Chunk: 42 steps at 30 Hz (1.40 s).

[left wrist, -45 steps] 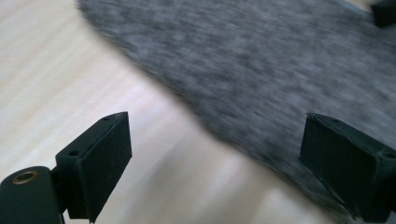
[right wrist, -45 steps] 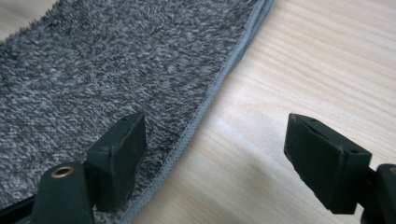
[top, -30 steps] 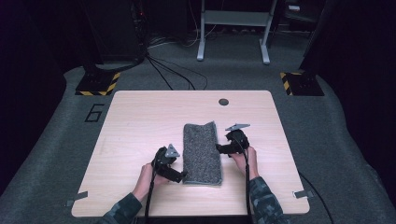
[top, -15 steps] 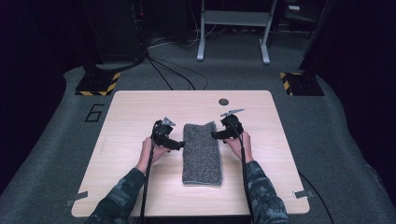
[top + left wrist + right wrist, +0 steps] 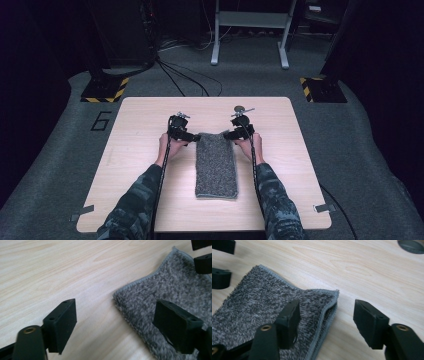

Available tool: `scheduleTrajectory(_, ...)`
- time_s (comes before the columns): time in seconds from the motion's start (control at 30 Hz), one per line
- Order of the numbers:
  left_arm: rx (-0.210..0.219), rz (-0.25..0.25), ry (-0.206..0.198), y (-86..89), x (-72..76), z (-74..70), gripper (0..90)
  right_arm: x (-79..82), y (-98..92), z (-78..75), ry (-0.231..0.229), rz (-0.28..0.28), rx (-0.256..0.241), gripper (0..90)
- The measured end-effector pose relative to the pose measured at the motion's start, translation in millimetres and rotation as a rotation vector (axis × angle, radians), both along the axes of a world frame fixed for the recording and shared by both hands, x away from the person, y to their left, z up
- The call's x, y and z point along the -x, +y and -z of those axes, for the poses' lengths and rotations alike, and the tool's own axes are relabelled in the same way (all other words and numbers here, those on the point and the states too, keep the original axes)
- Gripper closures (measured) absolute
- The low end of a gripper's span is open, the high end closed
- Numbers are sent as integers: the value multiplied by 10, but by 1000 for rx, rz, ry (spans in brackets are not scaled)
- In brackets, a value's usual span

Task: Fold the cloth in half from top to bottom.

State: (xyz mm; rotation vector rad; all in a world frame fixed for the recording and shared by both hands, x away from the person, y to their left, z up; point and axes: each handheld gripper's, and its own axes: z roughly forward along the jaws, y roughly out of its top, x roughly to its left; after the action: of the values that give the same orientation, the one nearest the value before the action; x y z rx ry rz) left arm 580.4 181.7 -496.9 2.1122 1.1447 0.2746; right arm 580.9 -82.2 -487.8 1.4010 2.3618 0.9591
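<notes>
Grey towel (image 5: 216, 162) lies folded into a long strip near the middle of the table (image 5: 140, 200), long axis running away from the person, near end close to the front edge. Both grippers sit at the far end, one per corner: left gripper (image 5: 186, 136) at the far-left corner, right gripper (image 5: 234, 134) at the far-right. Symmetric placement looks deliberate, so both corners can be taken at once and the end lifted square for another fold toward the person. In the left gripper view the jaws are spread wide, straddling the towel's edge: one over bare wood, the other over the pile, corner (image 5: 117, 295) between them, nothing pinched yet. The right gripper view is the same: jaws apart, one over the fabric, one over the table, with the layered corner (image 5: 334, 293) just ahead of the gap. That corner shows two stacked hemmed edges, so the towel is already doubled; the grab needs to catch both layers or the fold opens. My read: pre-grasp, lined up, not yet closed. A small dark round disc (image 5: 239, 107) sits on the table beyond the right gripper, clear of the towel.
</notes>
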Motion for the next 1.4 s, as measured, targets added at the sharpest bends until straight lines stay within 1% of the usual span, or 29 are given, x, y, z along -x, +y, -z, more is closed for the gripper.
scheduleTrajectory(0.07, -8, -7, -4, -21, -9, 11, 265, -13, 7, 15, 4, -4, 3, 408)
scheduleTrajectory(0.1, -8, -3, 6, -44, -18, 29, 273, -24, 43, 45, 13, -8, 15, 425)
scheduleTrajectory(0.13, -8, -3, 6, -44, -18, 29, 284, -24, 43, 45, 13, -8, 15, 425)
scheduleTrajectory(0.17, -20, 2, 1, -57, -20, 37, 284, -24, 57, 54, 17, -6, 12, 431)
scheduleTrajectory(0.2, -27, 2, -3, -76, -16, 42, 329, -28, 79, 72, 17, -15, 24, 450)
scheduleTrajectory(0.23, -33, 6, 3, -87, -12, 38, 347, -29, 89, 78, 13, -8, 26, 456)
scheduleTrajectory(0.27, -36, 6, -8, -97, -10, 39, 357, -29, 99, 84, 14, -12, 25, 466)
scheduleTrajectory(0.37, -38, 9, -8, -114, -3, 37, 399, -28, 123, 96, 15, -16, 38, 490)
scheduleTrajectory(0.4, -40, 15, -4, -122, -1, 40, 409, -24, 144, 106, 10, -17, 60, 506)
scheduleTrajectory(0.47, -47, 15, -9, -140, 2, 52, 422, -20, 150, 109, 8, -20, 67, 511)
scheduleTrajectory(0.5, -45, 15, 0, -150, 2, 61, 437, -15, 159, 117, 5, -22, 71, 514)
scheduleTrajectory(0.53, -48, 11, 1, -164, 2, 75, 456, -8, 172, 139, 5, -25, 87, 534)
scheduleTrajectory(0.6, -50, 22, 5, -174, 1, 94, 475, -6, 167, 158, 6, -29, 91, 552)
scheduleTrajectory(0.63, -59, 25, 6, -176, 2, 96, 475, -6, 167, 158, 6, -29, 91, 552)
scheduleTrajectory(0.67, -52, 22, 0, -180, 7, 109, 488, -5, 162, 159, 6, -26, 88, 566)
scheduleTrajectory(0.7, -46, 22, 0, -178, 11, 114, 489, 6, 155, 161, 8, -24, 74, 608)
scheduleTrajectory(0.73, -42, 24, 1, -175, 19, 116, 489, 6, 155, 161, 8, -24, 74, 608)
scheduleTrajectory(0.77, -44, 25, -1, -175, 20, 116, 499, 23, 165, 167, -7, -28, 85, 640)
scheduleTrajectory(0.8, -47, 22, -14, -181, 26, 124, 509, 26, 168, 168, -8, -28, 84, 660)
scheduleTrajectory(0.83, -52, 32, -13, -182, 30, 122, 518, 29, 169, 170, -12, -34, 84, 682)
scheduleTrajectory(0.87, -57, 30, -21, -191, 40, 125, 534, 37, 172, 170, -10, -39, 80, 704)
scheduleTrajectory(0.97, -75, 43, -37, -216, 58, 127, 592, 64, 166, 187, -28, -50, 70, 759)
scheduleTrajectory(1.0, -78, 43, -41, -228, 62, 127, 626, 67, 161, 188, -26, -57, 65, 779)
scheduleTrajectory(1.07, -81, 48, -40, -248, 72, 124, 691, 69, 160, 193, -27, -53, 58, 802)
scheduleTrajectory(1.1, -81, 46, -40, -255, 76, 125, 723, 68, 153, 194, -26, -60, 57, 811)
scheduleTrajectory(1.2, -68, 47, -31, -265, 80, 127, 816, 66, 158, 195, -22, -51, 46, 836)
scheduleTrajectory(1.27, -74, 46, -34, -272, 90, 124, 842, 75, 154, 196, -25, -52, 42, 845)
scheduleTrajectory(1.33, -81, 52, -45, -268, 102, 112, 850, 89, 143, 199, -40, -53, 43, 848)
scheduleTrajectory(1.4, -69, 50, -48, -260, 118, 91, 853, 113, 124, 189, -55, -38, 25, 849)
